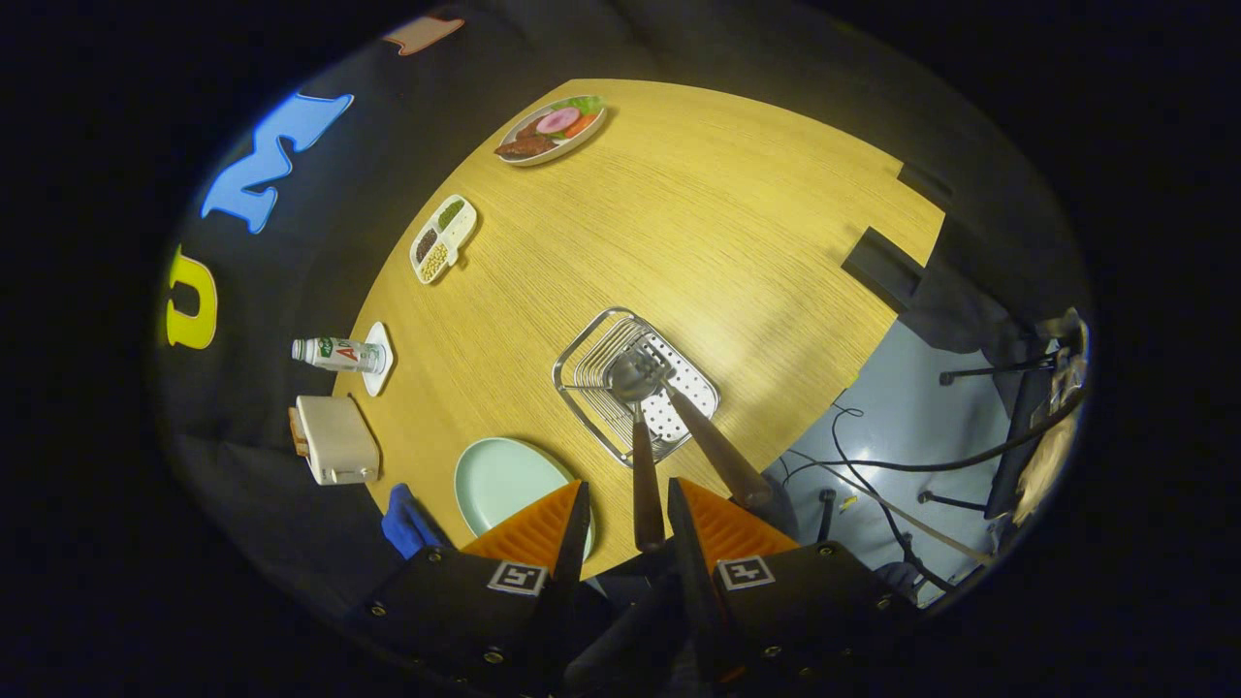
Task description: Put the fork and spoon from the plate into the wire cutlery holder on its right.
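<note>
My jaws (626,519) clamp the spoon (642,456) by its handle, bowl hanging over the holder (635,383) at 12 o'clock. Fork (698,427) already stands in the holder, handle leaning toward 5 o'clock, just beside my right finger. Plate (499,480) sits bare at 10 o'clock of my jaws, left of the holder. Bottle (339,355), toaster (335,440) along the desk (679,223) edge, 9 o'clock.
</note>
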{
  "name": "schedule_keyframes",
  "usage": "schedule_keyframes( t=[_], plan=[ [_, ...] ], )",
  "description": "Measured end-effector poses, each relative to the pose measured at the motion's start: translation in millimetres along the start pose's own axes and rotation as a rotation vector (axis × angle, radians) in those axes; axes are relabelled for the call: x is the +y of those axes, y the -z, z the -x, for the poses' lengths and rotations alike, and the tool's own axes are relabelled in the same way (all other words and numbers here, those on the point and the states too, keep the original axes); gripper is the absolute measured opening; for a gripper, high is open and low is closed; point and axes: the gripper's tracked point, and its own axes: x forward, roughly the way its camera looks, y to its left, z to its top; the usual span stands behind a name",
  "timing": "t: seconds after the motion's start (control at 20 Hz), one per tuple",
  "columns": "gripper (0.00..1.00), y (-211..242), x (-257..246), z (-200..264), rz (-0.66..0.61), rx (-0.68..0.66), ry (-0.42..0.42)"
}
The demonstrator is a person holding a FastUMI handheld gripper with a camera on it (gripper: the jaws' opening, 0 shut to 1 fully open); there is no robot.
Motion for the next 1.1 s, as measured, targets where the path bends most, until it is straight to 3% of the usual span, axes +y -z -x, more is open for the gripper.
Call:
schedule_keyframes(
  t=[0.4, 0.8, 1.1],
  plan=[
    [0.49, -20.8, 13.6, 27.2, 0.011, -0.102, -0.022],
    [0.50, -34.6, 20.2, 46.2, 0.090, -0.183, 0.009],
    [0.50, -76.2, 42.4, 80.8, 0.174, -0.439, -0.008]
  ],
)
